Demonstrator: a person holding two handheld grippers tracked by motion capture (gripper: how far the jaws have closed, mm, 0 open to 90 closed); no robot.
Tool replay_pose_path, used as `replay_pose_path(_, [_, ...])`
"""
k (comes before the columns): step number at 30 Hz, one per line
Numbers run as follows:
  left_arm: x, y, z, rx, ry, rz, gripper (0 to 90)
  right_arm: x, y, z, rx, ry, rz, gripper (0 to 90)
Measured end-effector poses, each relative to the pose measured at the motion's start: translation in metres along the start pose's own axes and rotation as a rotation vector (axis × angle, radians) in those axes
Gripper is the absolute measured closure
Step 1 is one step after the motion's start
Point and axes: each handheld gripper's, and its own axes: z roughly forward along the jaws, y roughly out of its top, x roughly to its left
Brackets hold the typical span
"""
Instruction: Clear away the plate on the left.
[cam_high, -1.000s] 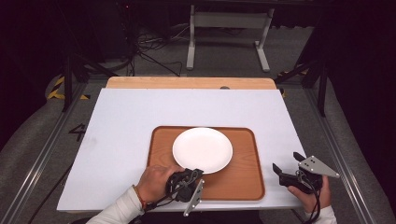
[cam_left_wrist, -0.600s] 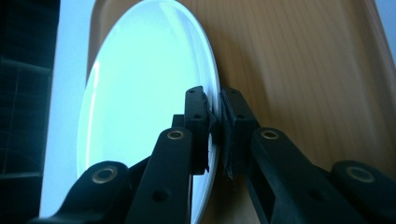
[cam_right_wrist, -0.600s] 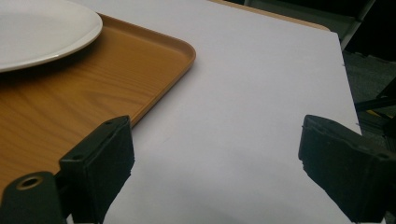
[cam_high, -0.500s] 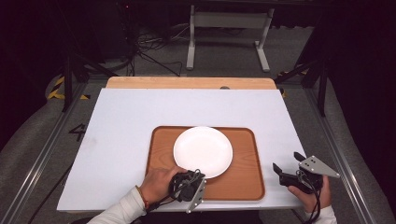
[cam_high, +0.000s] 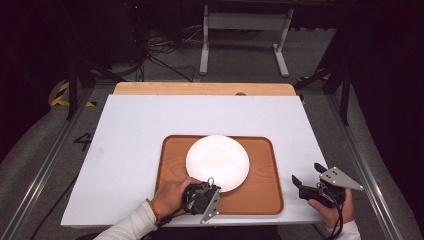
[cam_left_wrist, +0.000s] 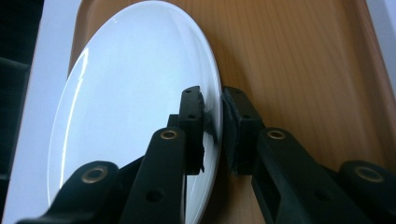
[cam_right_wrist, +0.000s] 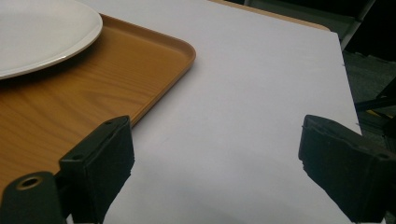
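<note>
A white plate (cam_high: 218, 162) lies on a brown wooden tray (cam_high: 262, 190) near the table's front edge. My left gripper (cam_high: 209, 182) sits at the plate's near rim. In the left gripper view its jaws pinch the rim of the plate (cam_left_wrist: 135, 88), one pad above and one below, so the left gripper (cam_left_wrist: 213, 122) is shut on it. My right gripper (cam_high: 307, 174) is held off the tray's right side over the white table, jaws wide apart. The right gripper (cam_right_wrist: 215, 154) has nothing between its jaws; the tray's corner (cam_right_wrist: 177, 49) and the plate (cam_right_wrist: 42, 28) lie to its left.
The white table top (cam_high: 135, 130) has free room left, behind and right of the tray. A wooden strip (cam_high: 200, 89) runs along the far edge. Beyond it stand a metal frame (cam_high: 245, 30) and cables on a dark floor.
The plate has shifted slightly toward the tray's middle and right with my left gripper at its rim. The right gripper has stayed in place.
</note>
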Motion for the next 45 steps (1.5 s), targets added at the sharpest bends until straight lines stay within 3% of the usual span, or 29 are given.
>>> replay_pose_path(5, [0.000,0.000,-0.001,-0.016,-0.007,-0.024,77.7,0.000,0.000,0.000,-0.001,0.000,0.000,11.0])
replay_pose_path(12, [0.003,0.000,-0.005,-0.025,-0.016,-0.018,74.7,0.000,0.000,0.000,-0.001,0.000,0.000,11.0])
replay_pose_path(14, [0.003,-0.001,-0.007,-0.039,-0.016,-0.042,74.4,0.000,0.000,0.000,-0.001,0.001,0.000,11.1])
replay_pose_path(24, [0.010,-0.003,-0.015,-0.080,-0.032,-0.058,68.8,0.000,0.000,0.000,0.000,0.002,0.000,11.0])
replay_pose_path(32, [0.016,-0.004,-0.024,-0.116,0.003,-0.086,67.1,0.000,0.000,0.000,0.000,0.004,0.000,11.0])
replay_pose_path(33, [0.016,-0.005,-0.024,-0.129,0.004,-0.105,66.9,0.000,0.000,0.000,0.000,0.004,0.000,11.0])
replay_pose_path(40, [0.022,-0.008,-0.029,-0.140,0.023,-0.125,63.5,0.001,0.000,0.000,0.001,0.005,0.001,11.1])
replay_pose_path(45, [0.024,-0.009,-0.032,-0.148,0.033,-0.121,55.2,0.000,0.000,0.000,0.002,0.002,0.002,11.1])
